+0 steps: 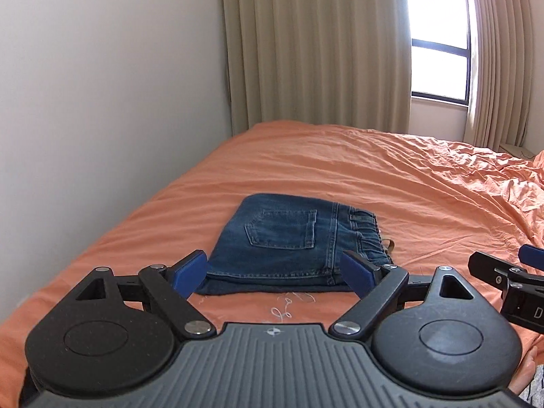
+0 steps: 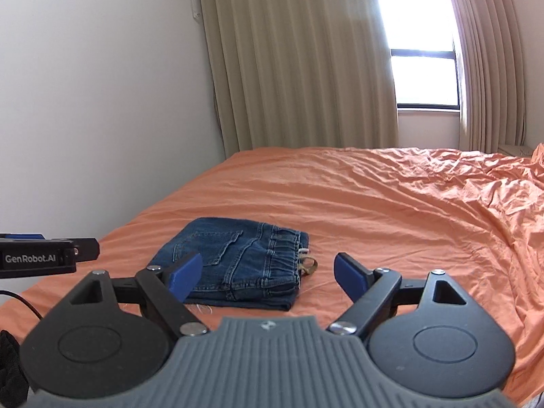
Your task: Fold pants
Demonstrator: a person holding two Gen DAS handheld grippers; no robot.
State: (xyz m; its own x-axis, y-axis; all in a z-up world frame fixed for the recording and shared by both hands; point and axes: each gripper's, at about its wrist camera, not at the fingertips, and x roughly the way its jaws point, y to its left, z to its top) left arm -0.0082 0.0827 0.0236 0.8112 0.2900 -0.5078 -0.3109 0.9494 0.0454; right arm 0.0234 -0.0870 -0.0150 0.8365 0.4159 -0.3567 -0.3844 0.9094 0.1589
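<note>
Blue denim pants lie folded into a compact rectangle on the orange bed sheet, back pocket up, waistband to the right. My left gripper is open and empty, held just above the near edge of the pants. In the right wrist view the folded pants lie ahead and left. My right gripper is open and empty, hovering near their front right corner. The right gripper also shows at the right edge of the left wrist view.
A white wall runs along the bed's left side. Beige curtains and a bright window stand behind the bed. The sheet is wrinkled at the right. A black cable hangs at the left.
</note>
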